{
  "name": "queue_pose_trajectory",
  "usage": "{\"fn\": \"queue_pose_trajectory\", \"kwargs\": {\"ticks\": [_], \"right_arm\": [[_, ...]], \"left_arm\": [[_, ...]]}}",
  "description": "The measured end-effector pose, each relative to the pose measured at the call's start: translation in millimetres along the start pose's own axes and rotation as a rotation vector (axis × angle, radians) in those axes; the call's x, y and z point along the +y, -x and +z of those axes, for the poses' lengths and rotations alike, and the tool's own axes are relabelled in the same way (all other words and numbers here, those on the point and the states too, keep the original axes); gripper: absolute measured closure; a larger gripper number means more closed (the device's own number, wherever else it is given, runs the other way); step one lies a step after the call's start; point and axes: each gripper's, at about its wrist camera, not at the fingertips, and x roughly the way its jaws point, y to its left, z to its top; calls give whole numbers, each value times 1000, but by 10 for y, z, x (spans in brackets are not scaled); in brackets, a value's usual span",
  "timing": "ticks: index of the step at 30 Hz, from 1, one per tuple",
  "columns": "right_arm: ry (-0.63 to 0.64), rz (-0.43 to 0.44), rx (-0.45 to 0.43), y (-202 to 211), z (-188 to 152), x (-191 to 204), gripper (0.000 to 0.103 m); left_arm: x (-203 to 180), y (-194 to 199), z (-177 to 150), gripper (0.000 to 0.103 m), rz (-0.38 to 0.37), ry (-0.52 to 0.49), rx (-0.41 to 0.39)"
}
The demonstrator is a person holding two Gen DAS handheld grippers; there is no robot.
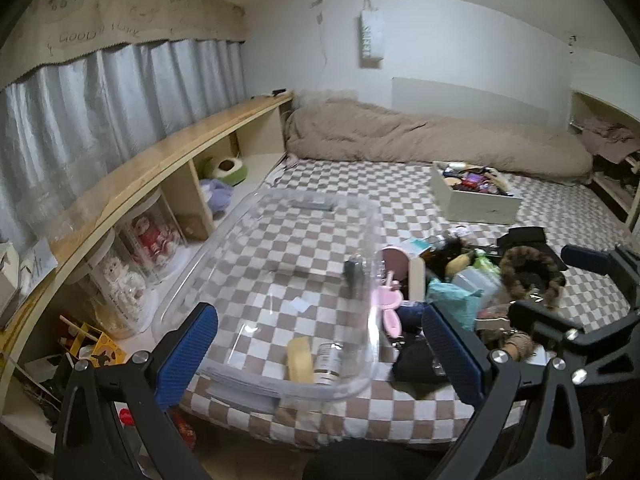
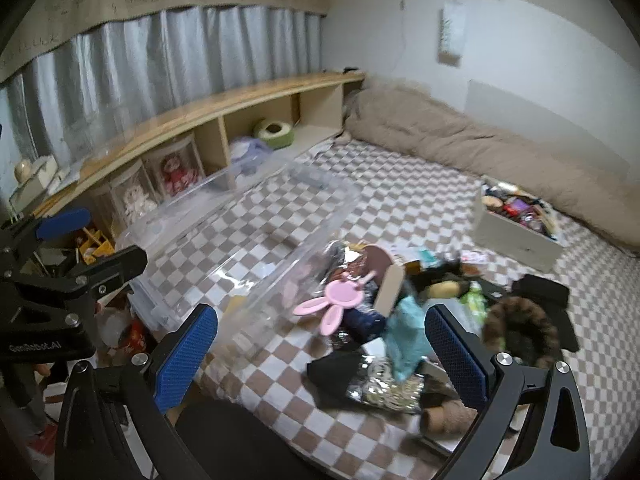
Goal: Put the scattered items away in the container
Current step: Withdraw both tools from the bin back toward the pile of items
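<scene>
1. Between our two grippers lies a bed with a brown-and-white checked cover [image 1: 304,236]. Our left gripper [image 1: 320,356] has its jaws spread wide, grasping nothing, hovering over the near end of a clear plastic container [image 1: 360,384].
2. Our right gripper [image 2: 320,354] likewise has its jaws released and wide apart, holding nothing, above a pile of scattered items [image 2: 384,320].
3. Inside the container, at its near end, we see a yellow roll [image 1: 301,360] just beside a small labelled jar [image 1: 326,362]; a small dark object [image 1: 353,272] sits farther back against the right wall.
4. The container lies lengthwise on the bed, and the pile sits just beside its right wall.
5. In the pile we make out a pink bunny-eared mirror [image 2: 340,302], a teal pouch [image 2: 406,340], a crinkled silver packet [image 2: 384,390], a brown furry ring [image 2: 520,332] and black fabric [image 2: 546,294]. Other pieces are too blurred to tell.
6. Farther back on the bed stands a cream box [image 1: 476,204] filled with small things, and beyond it a rolled tan duvet [image 1: 420,136] lies against the wall.
7. Along the left side runs a wooden shelf [image 1: 160,160] holding dolls in clear cases, under grey curtains [image 1: 100,92].
</scene>
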Motion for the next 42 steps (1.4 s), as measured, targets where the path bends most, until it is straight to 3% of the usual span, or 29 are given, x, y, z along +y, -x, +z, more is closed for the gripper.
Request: {"fn": "queue_pose_trajectory", "kwargs": {"ticks": [16,26,32,38,42], "right_arm": [[-108,-117,-91,826,-312,-508,0],[-225,-196,-99,1057,-605,-910,0],[-255,-223,-123,1194,-657,-1162,0],[-289,-245,-224,1258,-642,-1447,0],[-321,-224,-210,1083,-685,-1635,0]], "left_arm": [[-455,277,-75,0,-120,-4,-57],[-776,355,-98,0,-179,-30,-59],[-966,443,-58,0,-199,-59,-105],[-1114,276,-11,0,-191,-83,-105],[-1183,78,16,0,-188,-82,-116]]}}
